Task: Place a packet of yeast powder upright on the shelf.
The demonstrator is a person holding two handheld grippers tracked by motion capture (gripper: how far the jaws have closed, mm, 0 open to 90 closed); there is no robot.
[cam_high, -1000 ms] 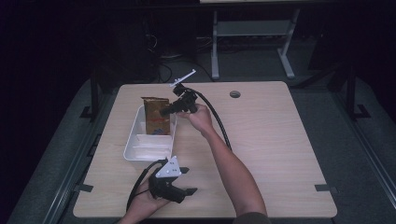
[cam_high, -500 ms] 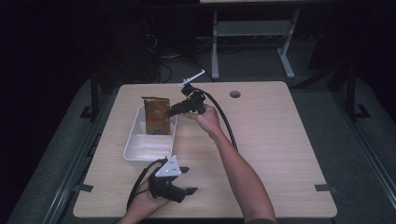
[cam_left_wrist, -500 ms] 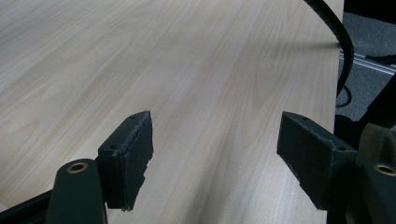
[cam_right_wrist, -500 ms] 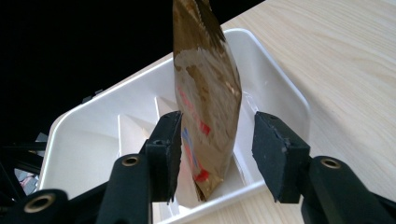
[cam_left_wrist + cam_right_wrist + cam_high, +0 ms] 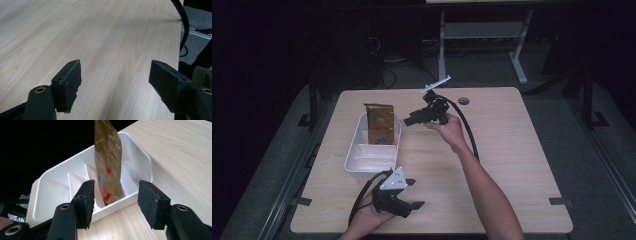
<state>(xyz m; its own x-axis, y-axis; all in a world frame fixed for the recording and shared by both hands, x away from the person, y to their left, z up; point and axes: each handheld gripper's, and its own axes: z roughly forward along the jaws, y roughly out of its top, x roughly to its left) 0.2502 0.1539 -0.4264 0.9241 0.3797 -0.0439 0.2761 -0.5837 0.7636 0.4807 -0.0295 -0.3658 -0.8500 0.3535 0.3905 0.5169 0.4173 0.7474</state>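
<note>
White plastic divided tray near the desk's left edge holds an upright brown paper bag in its far compartment. Right gripper, just beside it, has just been opening, released; left gripper rests open at the near edge.

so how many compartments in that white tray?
3 visible. The brown bag stands in the far one of the white tray; the middle and near ones look empty. The bag may hide another divider.
</note>
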